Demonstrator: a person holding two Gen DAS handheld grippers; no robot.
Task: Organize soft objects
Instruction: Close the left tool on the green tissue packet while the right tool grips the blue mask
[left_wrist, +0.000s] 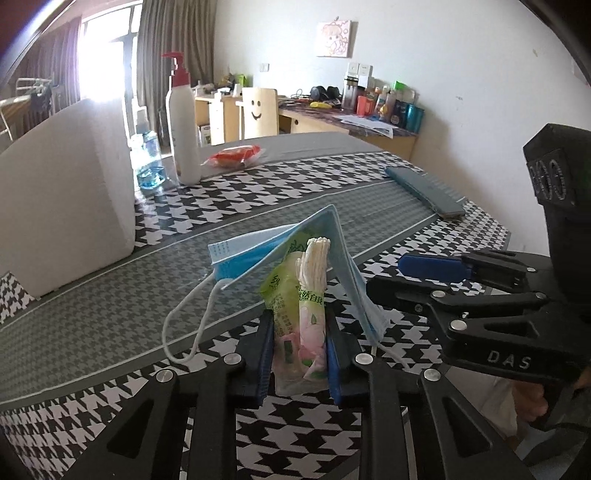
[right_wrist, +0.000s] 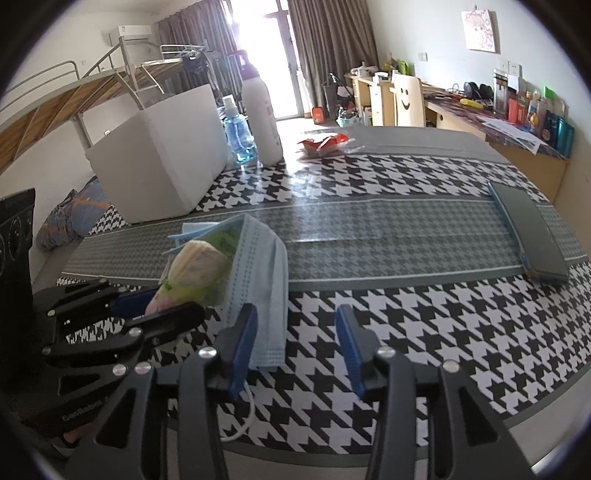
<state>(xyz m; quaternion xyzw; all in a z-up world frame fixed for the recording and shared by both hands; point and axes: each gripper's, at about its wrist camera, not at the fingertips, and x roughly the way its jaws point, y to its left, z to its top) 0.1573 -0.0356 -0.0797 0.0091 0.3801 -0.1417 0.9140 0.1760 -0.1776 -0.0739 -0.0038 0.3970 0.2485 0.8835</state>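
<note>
1. Tissue packet, upright, pinched in the left claw above the counter; blue face mask draped over its top.
2. Right claw spread, empty, beside the mask's hanging edge; white foam box lies beyond, to the left.

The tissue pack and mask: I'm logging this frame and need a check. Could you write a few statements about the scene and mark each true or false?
1. The left gripper is shut on the tissue pack. True.
2. The blue mask lies flat on the table. False: it drapes over the pack.
3. The right gripper clamps the mask. False: it is open.
4. A white pump bottle stands beside the white box. True.
</note>
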